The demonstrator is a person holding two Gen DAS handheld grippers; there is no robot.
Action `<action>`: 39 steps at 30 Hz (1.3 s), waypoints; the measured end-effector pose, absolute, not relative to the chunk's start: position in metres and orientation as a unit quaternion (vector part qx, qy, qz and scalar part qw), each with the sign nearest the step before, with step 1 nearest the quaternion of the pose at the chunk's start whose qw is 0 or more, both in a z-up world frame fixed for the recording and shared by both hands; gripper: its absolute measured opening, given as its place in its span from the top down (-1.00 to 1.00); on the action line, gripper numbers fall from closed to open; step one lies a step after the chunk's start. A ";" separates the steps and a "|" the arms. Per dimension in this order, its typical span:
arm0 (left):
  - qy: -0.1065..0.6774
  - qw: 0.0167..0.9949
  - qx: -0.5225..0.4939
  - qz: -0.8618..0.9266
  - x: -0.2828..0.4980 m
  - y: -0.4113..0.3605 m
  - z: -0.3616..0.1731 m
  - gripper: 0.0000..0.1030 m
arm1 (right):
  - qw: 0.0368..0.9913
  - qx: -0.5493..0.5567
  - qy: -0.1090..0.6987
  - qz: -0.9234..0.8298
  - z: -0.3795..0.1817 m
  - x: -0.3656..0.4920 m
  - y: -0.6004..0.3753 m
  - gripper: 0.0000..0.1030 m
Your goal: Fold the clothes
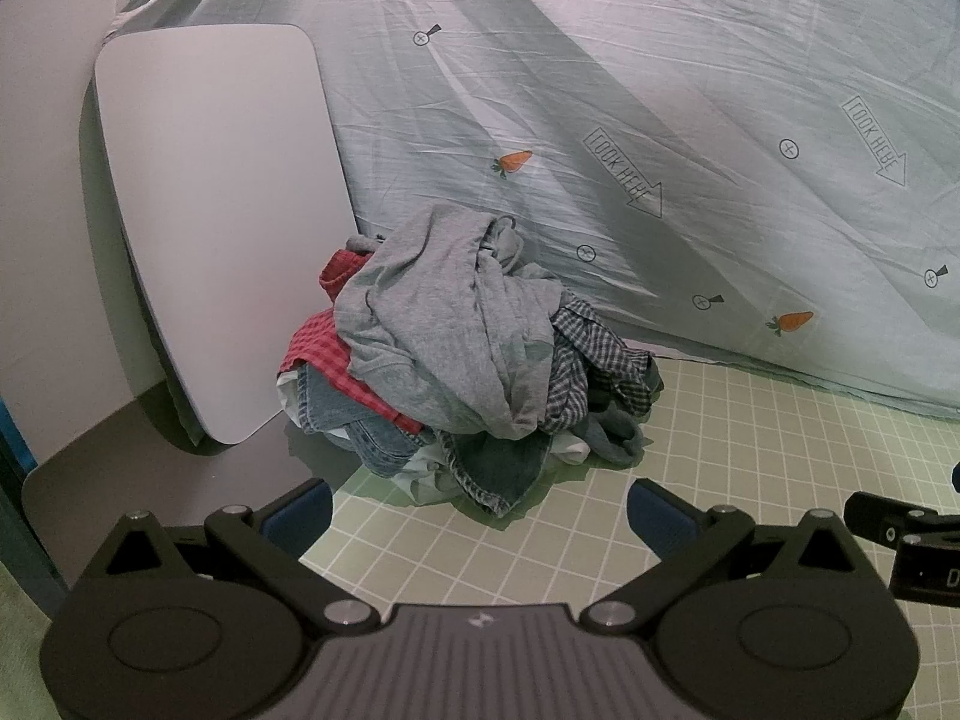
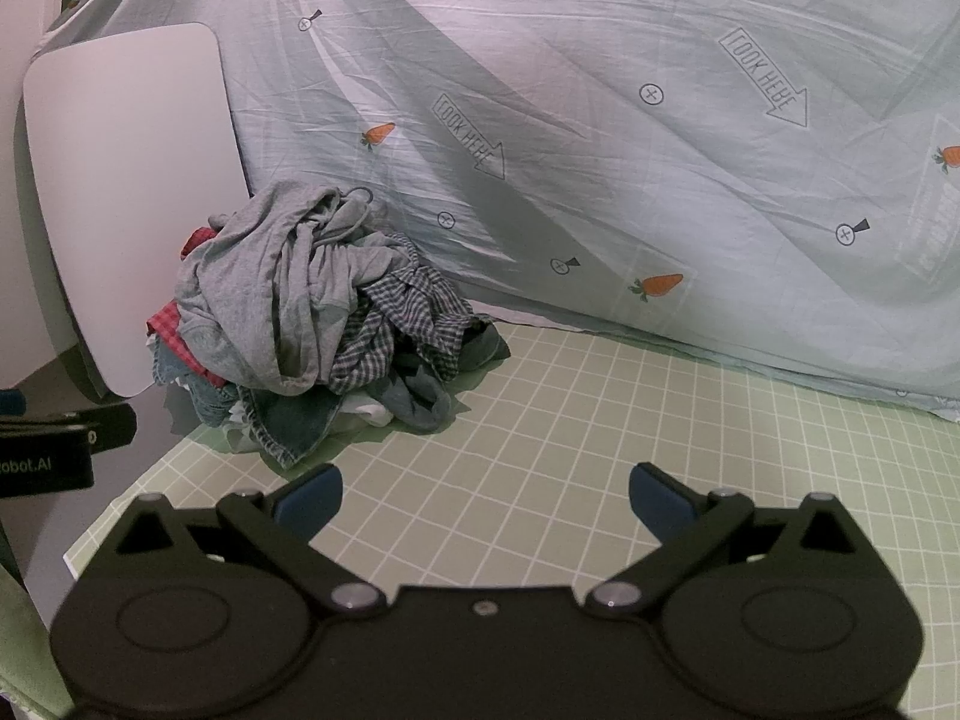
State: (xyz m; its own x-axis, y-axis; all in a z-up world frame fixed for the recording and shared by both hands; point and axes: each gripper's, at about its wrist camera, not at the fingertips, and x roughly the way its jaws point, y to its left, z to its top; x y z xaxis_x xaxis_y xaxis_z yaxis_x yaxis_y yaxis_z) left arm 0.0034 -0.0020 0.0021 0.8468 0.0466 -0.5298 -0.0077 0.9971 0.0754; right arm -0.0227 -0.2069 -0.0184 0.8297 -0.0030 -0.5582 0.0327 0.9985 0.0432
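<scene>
Progress: none folded | clothes pile (image 1: 474, 354) heaped at mat's (image 2: 600, 450) far-left corner | left gripper (image 1: 480, 516), right gripper (image 2: 486, 501) spread wide, empty

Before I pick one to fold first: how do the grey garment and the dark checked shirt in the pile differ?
The grey garment is plain and pale; the checked shirt is dark with a fine check. The grey garment drapes over the top of the pile; the checked shirt sits lower, on the pile's right side. Both are crumpled and unfolded, and no jaws touch either.
</scene>
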 end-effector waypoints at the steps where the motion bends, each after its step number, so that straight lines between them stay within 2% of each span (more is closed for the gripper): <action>1: 0.277 0.960 0.035 0.013 0.004 -0.002 0.002 -1.00 | 0.956 0.026 0.292 -0.010 -0.019 -0.023 -0.207 -1.00; 24: 0.293 0.956 0.027 0.016 0.011 0.001 -0.003 -1.00 | 0.952 0.021 0.305 -0.007 -0.028 -0.018 -0.205 -1.00; 31: 0.306 0.952 0.020 0.017 0.046 0.000 -0.002 -1.00 | 0.952 0.006 0.305 -0.022 -0.028 0.010 -0.213 -1.00; 39: 0.305 0.952 -0.003 0.027 0.122 0.007 0.005 -1.00 | 0.957 -0.002 0.292 -0.009 -0.017 0.090 -0.213 -1.00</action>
State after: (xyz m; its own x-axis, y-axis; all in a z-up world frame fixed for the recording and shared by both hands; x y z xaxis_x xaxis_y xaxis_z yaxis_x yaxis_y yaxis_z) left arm 0.1218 0.0071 0.0055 0.8125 0.0493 -0.5809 -0.0530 0.9985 0.0107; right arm 0.0898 -0.2127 -0.0170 0.8299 -0.0180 -0.5576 0.0152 0.9998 -0.0097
